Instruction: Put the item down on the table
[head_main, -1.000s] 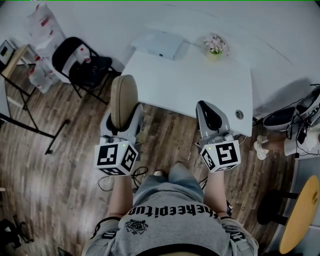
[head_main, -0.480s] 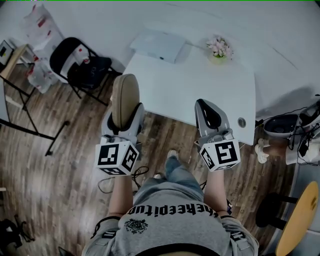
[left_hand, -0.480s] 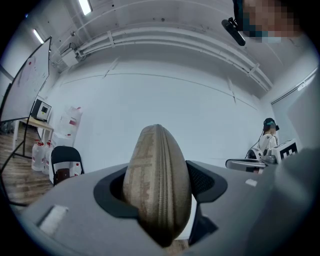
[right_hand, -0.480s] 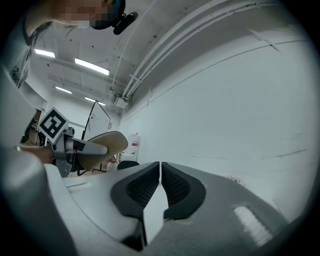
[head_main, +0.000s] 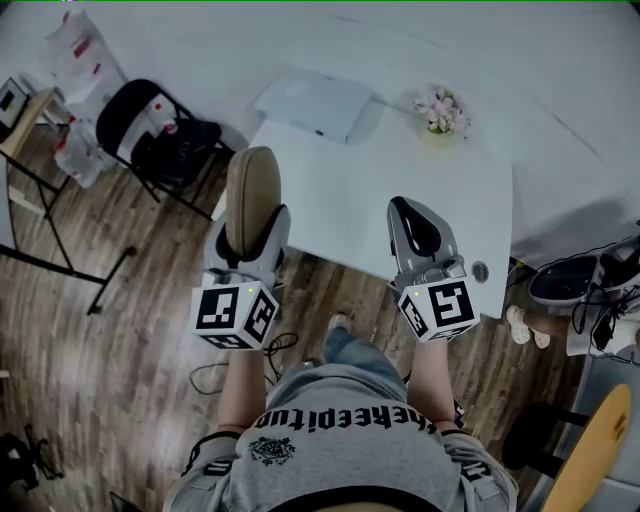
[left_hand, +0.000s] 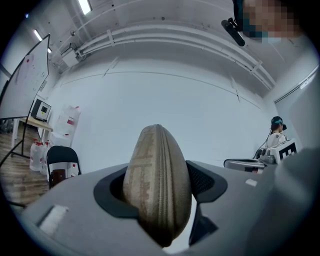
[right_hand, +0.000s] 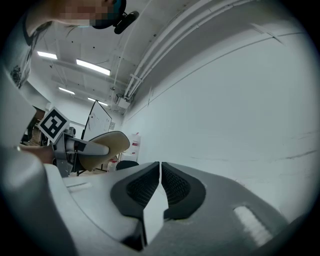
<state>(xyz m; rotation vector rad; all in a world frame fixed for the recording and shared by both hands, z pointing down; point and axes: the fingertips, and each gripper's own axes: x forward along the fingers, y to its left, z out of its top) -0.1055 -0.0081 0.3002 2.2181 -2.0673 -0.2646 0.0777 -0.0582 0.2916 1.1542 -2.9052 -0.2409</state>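
That tan zippered case (head_main: 250, 190) is off the table, clamped edge-on between the jaws of your left gripper (head_main: 249, 238), at the left edge of the white table (head_main: 400, 170). Your right gripper (head_main: 413, 225) is pressed together, empty, above the table's near edge.

Looking down, I see my left claw (head_main: 250, 228) clamped on a tan oval case (head_main: 250, 185) that stands on end. In the picture the case overlaps the left edge of the white desk (head_main: 400, 180). My right claw (head_main: 408, 215) is over the desk's near edge, jaws apparently together. A flat white box (head_main: 312, 102) and a small pot of pink flowers (head_main: 441, 106) sit at the desk's far side. A black chair (head_main: 150, 125) stands to the left on the wooden floor (head_main: 130, 330).
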